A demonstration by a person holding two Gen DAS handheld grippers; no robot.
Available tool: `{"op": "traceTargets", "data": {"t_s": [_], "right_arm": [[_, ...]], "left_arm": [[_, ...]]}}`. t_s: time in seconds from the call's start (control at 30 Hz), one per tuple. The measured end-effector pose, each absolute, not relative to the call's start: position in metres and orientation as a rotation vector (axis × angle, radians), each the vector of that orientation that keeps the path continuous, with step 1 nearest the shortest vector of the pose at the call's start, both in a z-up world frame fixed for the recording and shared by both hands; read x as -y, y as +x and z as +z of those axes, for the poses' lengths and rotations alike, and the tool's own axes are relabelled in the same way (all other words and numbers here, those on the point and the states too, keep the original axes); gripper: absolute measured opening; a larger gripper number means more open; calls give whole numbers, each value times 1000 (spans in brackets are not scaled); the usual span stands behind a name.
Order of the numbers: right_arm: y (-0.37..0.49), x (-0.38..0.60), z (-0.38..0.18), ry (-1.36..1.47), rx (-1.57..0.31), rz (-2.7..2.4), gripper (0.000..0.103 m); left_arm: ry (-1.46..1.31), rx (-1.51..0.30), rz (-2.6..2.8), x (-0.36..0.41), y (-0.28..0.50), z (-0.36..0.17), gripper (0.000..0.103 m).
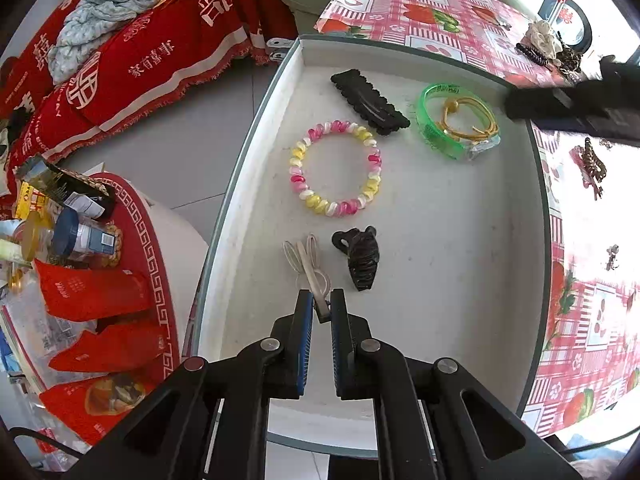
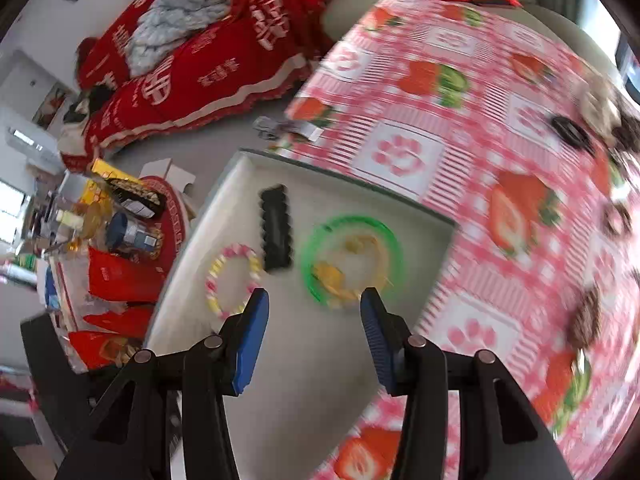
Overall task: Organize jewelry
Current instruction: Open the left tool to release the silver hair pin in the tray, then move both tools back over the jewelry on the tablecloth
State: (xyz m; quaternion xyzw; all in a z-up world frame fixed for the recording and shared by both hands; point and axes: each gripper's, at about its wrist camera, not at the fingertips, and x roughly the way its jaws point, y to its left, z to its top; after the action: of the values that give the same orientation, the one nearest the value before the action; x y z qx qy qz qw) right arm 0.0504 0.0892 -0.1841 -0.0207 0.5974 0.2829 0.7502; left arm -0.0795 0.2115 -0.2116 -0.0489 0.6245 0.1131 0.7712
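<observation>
A white tray (image 1: 460, 280) lies on the strawberry tablecloth. In it are a black scalloped hair clip (image 1: 370, 102), a pink-yellow spiral bracelet (image 1: 335, 168), a green bangle (image 1: 456, 122) with yellow hair ties (image 1: 470, 120) inside it, a dark claw clip (image 1: 360, 258) and a clear hairpin (image 1: 308, 266). My left gripper (image 1: 322, 310) is shut on the hairpin's near end, low over the tray. My right gripper (image 2: 314, 304) is open and empty above the tray (image 2: 248, 208), near the green bangle (image 2: 352, 256); its view is blurred. It also shows in the left wrist view (image 1: 572, 104).
More hair accessories lie on the tablecloth right of the tray: a brown clip (image 1: 592, 162), a white scrunchie (image 1: 542, 38), dark bands (image 1: 532, 54). A round red-rimmed side table (image 1: 132, 264) with snacks and jars stands left. A red-covered sofa (image 1: 160, 52) is behind.
</observation>
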Motion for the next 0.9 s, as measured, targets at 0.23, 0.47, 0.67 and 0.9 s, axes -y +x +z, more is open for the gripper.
{"op": "traceTargets", "data": {"t_s": [0.23,0.47,0.67,0.9], "right_arm": [[29,-32,-186,36,-1343,525,51],[11,11,-194,98,-1372,456,52],[1,44,-199,151,-1385,392,52],[-6,84,-203,184,-1400,296,63]], "left_arm": [[-144,-1356,218,-210,-79,-208,15],[-214,-1370,210,-213,-78,-203,91],[-130,-1317,248,-203,-72,-185,103],[7,-1302,225,-167,-49,-174,103]]}}
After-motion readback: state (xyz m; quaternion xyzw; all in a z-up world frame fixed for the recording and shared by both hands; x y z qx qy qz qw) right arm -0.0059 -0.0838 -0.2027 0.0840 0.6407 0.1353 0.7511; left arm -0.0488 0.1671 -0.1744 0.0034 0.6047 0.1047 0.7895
